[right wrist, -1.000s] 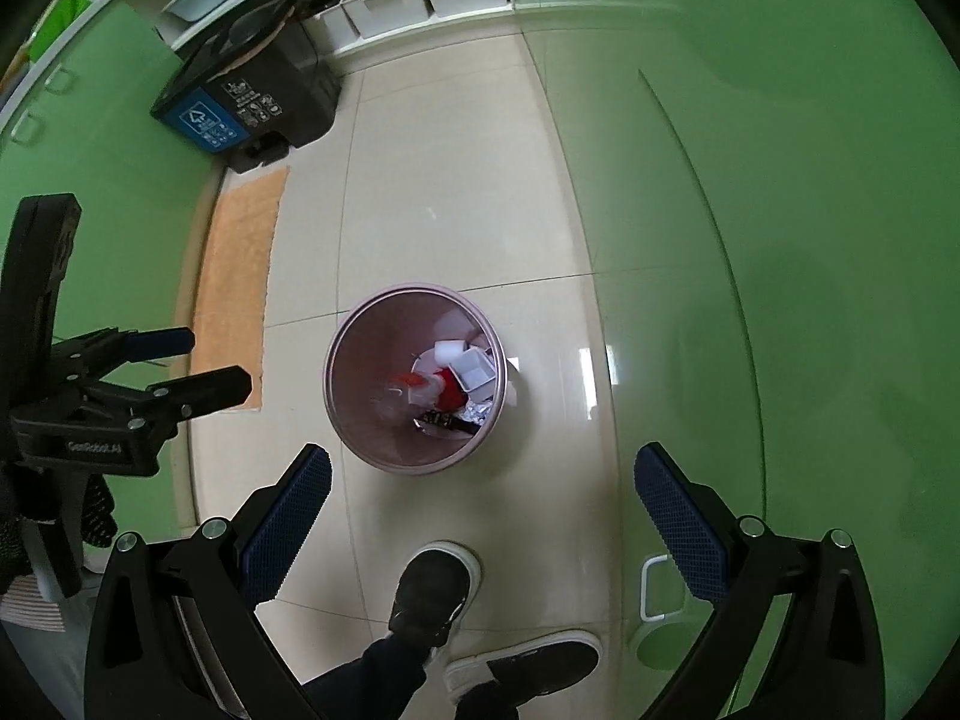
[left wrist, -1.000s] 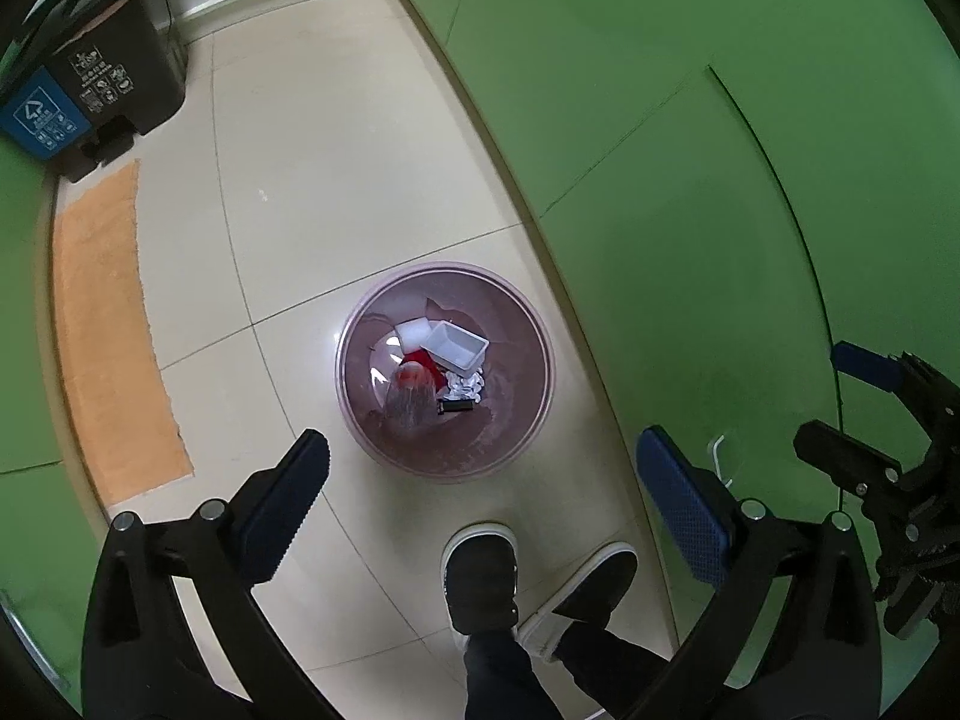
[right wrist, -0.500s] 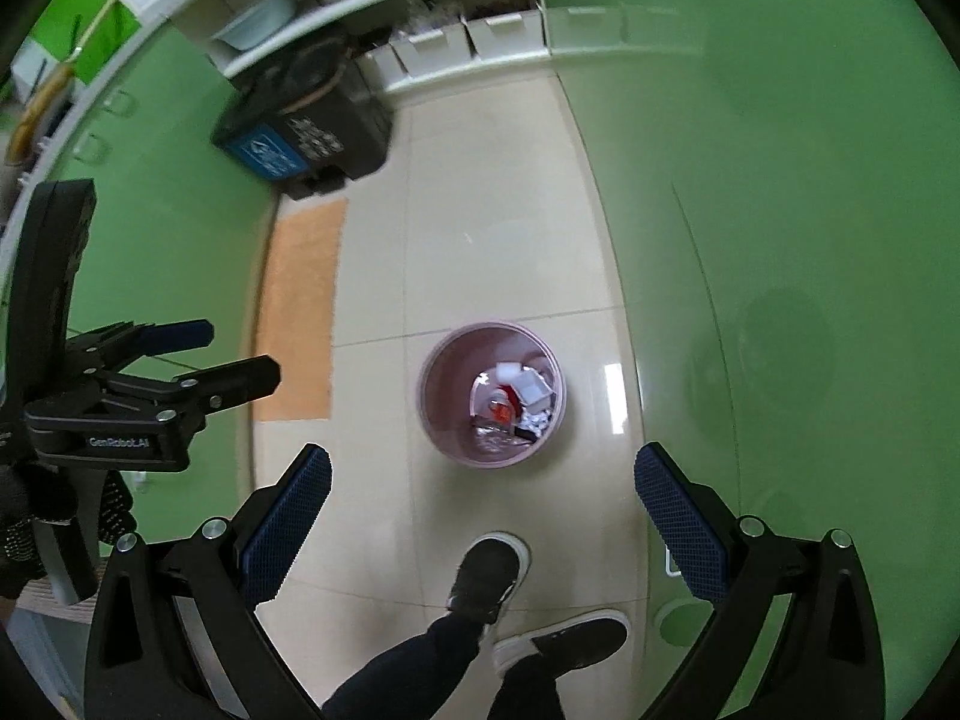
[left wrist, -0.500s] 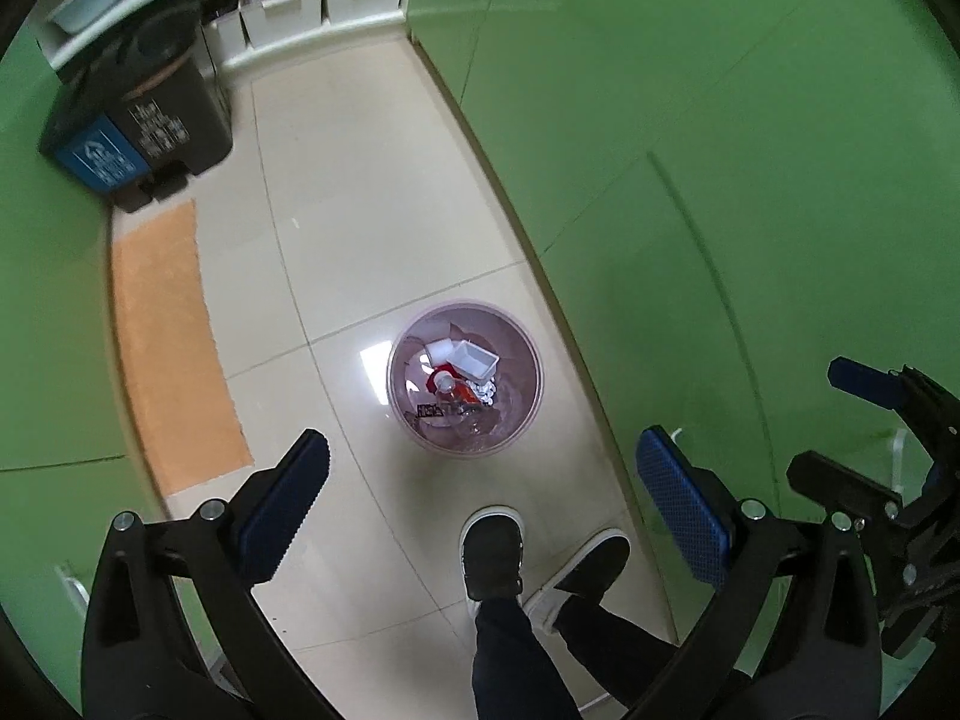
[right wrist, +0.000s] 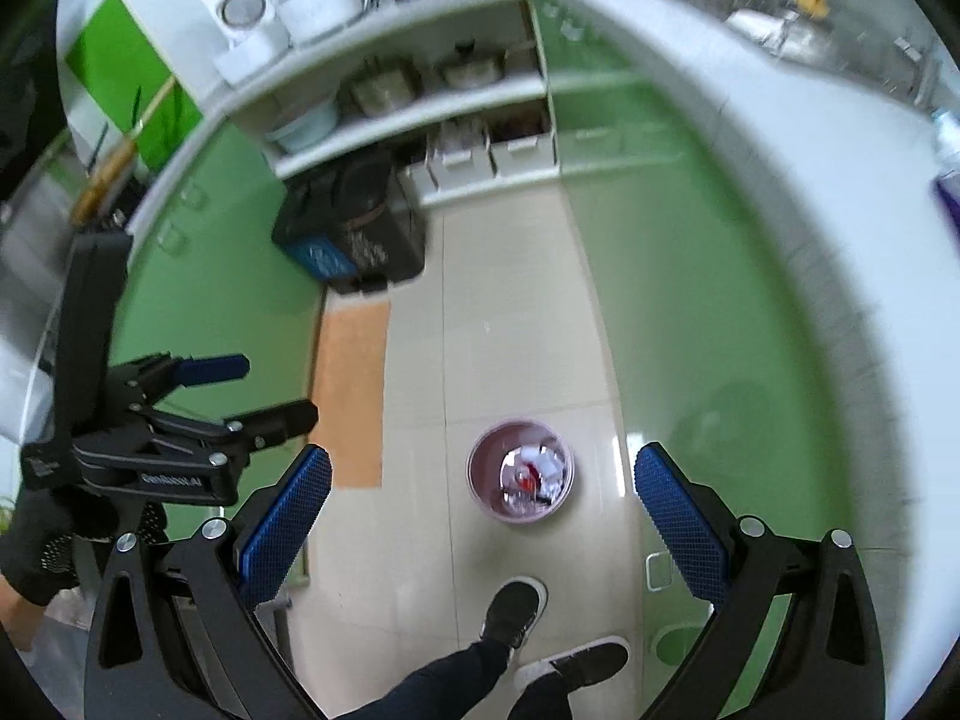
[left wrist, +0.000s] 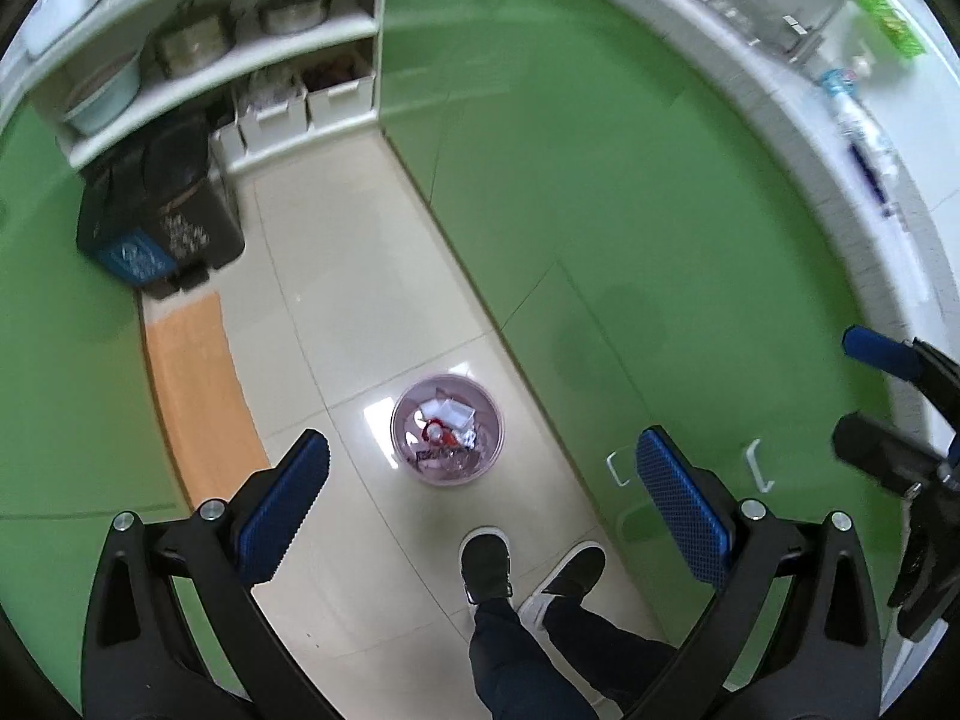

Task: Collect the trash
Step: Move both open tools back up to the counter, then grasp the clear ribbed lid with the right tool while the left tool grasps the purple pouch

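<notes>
A small pink waste bin (left wrist: 447,429) stands on the tiled floor far below, holding white paper, a red item and other trash; it also shows in the right wrist view (right wrist: 521,472). My left gripper (left wrist: 480,510) is open and empty, high above the bin. My right gripper (right wrist: 483,516) is open and empty at a similar height. Each gripper appears at the edge of the other's view, the right one (left wrist: 888,402) and the left one (right wrist: 240,390).
Green cabinet fronts (left wrist: 600,180) line the right side under a white countertop (left wrist: 870,138) with bottles. A dark recycling bin (left wrist: 162,222) and an orange mat (left wrist: 198,384) lie on the left. White shelves (right wrist: 420,96) hold pots. The person's shoes (left wrist: 528,570) stand near the pink bin.
Both grippers have risen well away from the pink bin, which now looks much smaller. The countertop and shelves have come into view. Both stay open.
</notes>
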`<move>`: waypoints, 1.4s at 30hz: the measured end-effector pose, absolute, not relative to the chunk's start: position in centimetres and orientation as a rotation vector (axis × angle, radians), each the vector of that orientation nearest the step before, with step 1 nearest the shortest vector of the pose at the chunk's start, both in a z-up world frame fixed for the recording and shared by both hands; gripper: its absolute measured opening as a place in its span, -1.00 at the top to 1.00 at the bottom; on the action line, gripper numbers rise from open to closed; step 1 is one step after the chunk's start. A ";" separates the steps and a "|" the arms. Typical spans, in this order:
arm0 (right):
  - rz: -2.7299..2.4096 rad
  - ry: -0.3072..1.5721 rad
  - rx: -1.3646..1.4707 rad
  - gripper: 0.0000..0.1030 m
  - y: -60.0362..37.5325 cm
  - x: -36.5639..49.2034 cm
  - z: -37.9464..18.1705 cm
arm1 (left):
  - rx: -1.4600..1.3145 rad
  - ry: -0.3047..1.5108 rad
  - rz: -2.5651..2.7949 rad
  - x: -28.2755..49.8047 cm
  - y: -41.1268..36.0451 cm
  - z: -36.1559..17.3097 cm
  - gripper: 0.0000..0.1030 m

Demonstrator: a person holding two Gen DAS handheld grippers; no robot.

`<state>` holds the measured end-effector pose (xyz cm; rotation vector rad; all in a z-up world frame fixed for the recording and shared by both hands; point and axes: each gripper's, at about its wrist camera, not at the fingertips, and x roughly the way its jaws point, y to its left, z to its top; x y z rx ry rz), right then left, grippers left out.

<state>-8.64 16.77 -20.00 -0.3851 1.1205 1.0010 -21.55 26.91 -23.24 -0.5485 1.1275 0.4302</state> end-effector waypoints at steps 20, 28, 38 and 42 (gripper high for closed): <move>0.560 0.920 -0.121 -0.88 0.2 0.7 -7.5 | -0.304 0.991 0.163 -9.0 19.9 -9.5 -0.95; 0.477 0.932 -0.127 -0.88 -5.1 5.4 -7.6 | -0.262 0.993 0.068 -2.8 15.1 -8.6 -0.95; 0.589 1.045 -0.276 -0.88 -4.2 10.8 -13.2 | -0.284 1.039 0.089 1.9 11.8 -9.9 -0.95; 0.627 1.061 -0.345 -0.88 -3.6 12.1 -15.0 | -0.305 1.048 0.118 2.7 11.5 -10.4 -0.95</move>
